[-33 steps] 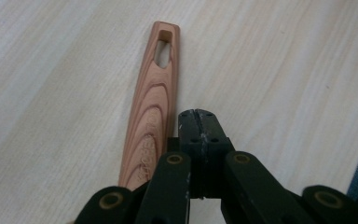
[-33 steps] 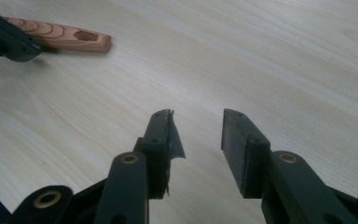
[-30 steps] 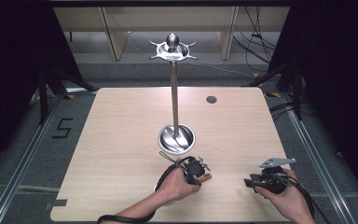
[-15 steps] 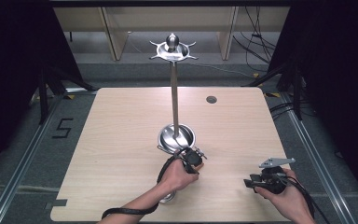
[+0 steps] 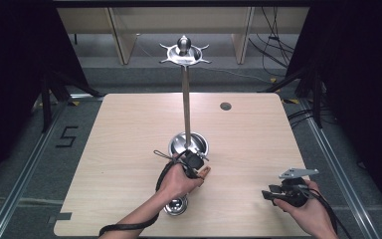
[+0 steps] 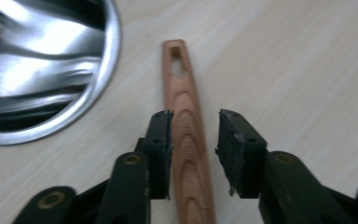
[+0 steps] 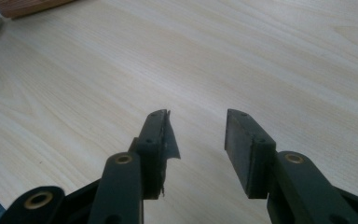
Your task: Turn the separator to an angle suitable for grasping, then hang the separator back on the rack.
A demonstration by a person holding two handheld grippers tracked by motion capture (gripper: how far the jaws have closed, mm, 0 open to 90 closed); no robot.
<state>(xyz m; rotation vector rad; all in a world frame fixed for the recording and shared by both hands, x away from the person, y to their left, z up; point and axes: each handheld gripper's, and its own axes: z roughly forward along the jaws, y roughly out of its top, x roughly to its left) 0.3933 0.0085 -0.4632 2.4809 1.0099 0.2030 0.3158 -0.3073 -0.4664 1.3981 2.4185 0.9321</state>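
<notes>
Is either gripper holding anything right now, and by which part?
Nothing is held. The left gripper straddles the wooden handle, jaws just opened; the right gripper is open.

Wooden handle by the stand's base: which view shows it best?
The left gripper view: the wooden handle, with its hanging slot, lies between that gripper's open jaws. The high view shows just its tip; the right gripper view, a corner.

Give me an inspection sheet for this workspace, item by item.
Surface: pale wooden table, level.
Job's things: steel ladle with a wooden handle lies flat beside the tall steel hanging stand.
Clutter: small dark round disc at the far side.
Grippers: left gripper open astride the handle, jaws just been opening; right gripper open, nothing between, likewise just opening.
Cables: black cable trails off the near edge.
Surroundings: grey floor, black curtains.
</notes>
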